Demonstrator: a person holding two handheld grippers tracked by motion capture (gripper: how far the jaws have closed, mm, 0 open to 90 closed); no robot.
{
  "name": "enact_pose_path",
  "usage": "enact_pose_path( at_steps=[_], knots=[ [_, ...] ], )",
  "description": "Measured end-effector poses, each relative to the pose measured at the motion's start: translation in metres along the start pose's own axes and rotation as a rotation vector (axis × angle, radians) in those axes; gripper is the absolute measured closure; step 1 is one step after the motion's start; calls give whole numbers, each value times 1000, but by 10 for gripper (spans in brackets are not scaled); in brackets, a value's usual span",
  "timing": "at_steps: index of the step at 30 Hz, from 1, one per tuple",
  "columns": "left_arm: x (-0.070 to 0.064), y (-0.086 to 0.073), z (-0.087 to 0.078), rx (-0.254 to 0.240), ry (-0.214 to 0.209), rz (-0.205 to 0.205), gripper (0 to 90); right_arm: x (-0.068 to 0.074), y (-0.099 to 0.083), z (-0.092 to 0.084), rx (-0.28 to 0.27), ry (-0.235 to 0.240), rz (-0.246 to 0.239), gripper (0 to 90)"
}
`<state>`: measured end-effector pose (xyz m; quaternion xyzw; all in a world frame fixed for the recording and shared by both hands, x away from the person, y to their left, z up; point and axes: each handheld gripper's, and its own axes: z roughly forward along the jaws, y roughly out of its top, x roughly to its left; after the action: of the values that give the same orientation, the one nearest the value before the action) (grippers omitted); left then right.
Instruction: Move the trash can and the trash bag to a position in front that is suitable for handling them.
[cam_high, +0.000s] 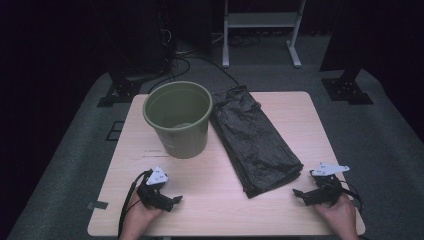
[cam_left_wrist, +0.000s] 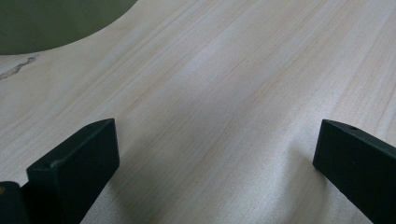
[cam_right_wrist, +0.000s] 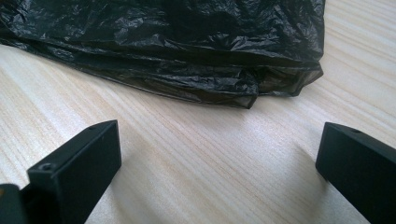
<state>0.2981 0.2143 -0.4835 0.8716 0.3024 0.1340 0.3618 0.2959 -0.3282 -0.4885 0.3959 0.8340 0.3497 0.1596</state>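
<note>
A green plastic bucket (cam_high: 178, 118) stands upright on the pale wooden table (cam_high: 280, 212), left of centre. Beside it on the right lies a folded black plastic bag (cam_high: 252, 137), flat and stretched from back to front. My left gripper (cam_high: 170, 200) rests near the front left edge, open, with only bare wood between its jaws; the left gripper (cam_left_wrist: 215, 154) view catches the bucket's base (cam_left_wrist: 51, 23) at its top left. My right gripper (cam_high: 302, 195) sits at the front right, open and empty; in the right gripper (cam_right_wrist: 217, 154) view the bag's near edge (cam_right_wrist: 187, 60) lies just ahead of the jaws.
Dark grey carpet surrounds the table. Behind it stand a white metal frame (cam_high: 262, 30), black stands (cam_high: 347, 85) and loose cables (cam_high: 185, 65). A strip of tape (cam_high: 97, 205) marks the front left corner.
</note>
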Motion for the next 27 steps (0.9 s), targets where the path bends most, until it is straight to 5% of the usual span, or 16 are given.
enact_pose_path(
  at_steps=[11,17,27],
  knots=[
    [2,4,-6,-9,-38,-25,0,0,0,0,-1,1,-3,0],
    [5,11,-20,-52,-70,-72,0,0,0,0,0,3,-5,0],
    [11,27,-42,-83,-41,-81,0,0,0,0,0,5,-7,0]
  ],
)
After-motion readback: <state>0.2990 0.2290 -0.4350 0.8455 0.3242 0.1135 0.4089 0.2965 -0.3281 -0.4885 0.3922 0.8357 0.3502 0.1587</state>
